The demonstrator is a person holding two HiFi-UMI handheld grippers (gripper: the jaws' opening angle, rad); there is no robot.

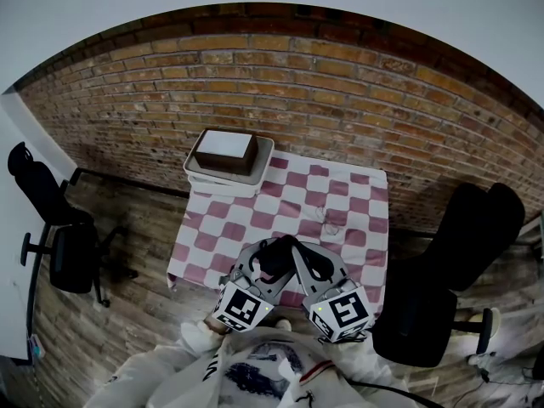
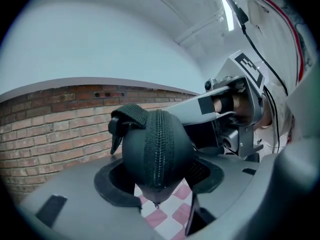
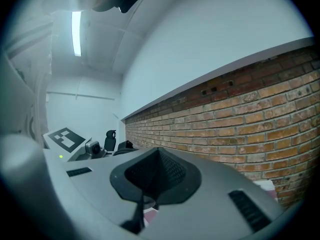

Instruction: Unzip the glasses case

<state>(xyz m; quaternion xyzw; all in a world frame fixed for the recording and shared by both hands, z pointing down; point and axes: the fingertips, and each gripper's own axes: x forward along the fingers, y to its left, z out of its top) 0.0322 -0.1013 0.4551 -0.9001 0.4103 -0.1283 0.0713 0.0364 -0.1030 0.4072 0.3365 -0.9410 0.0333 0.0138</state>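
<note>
**Head view.** A desk (image 1: pixel 357 253) covered with a red-and-white checked cloth (image 1: pixel 255 219) is being seen from above, standing against a brick wall (image 1: pixel 255 83). At the far left corner of the desk, a white tray (image 1: pixel 255 181) is carrying a brown box (image 1: pixel 225 150). A black office chair (image 1: pixel 59 228) is standing to the left of the desk and another chair (image 1: pixel 459 262) to the right. Over the near edge of the desk, the black glasses case (image 1: pixel 274 266) is being held up between the left tool (image 1: pixel 259 260) and the right tool (image 1: pixel 299 253), whose tips are converging on it. The person's pale clothing (image 1: pixel 255 372) is being shown at the bottom edge.

**Left gripper view.** The left tool is being kept clenched on the glasses case, one end of which is being gripped between the two pads (image 2: pixel 115 179). The case is being held clear above the checked cloth. Its zipper (image 2: pixel 159 149) is running down the middle of the visible end and is being shown closed. A black strap loop (image 2: pixel 131 115) is hanging at the upper left of the case. The right tool is being seen just behind the case, its tips hidden by it.

**Right gripper view.** The right tool's jaws are being held pressed together. No item is being made out between them, and any hold on the zipper pull cannot be confirmed. The case is not being shown here. The brick wall and the left tool's marker cube (image 3: pixel 65 136) are being shown beyond.
</note>
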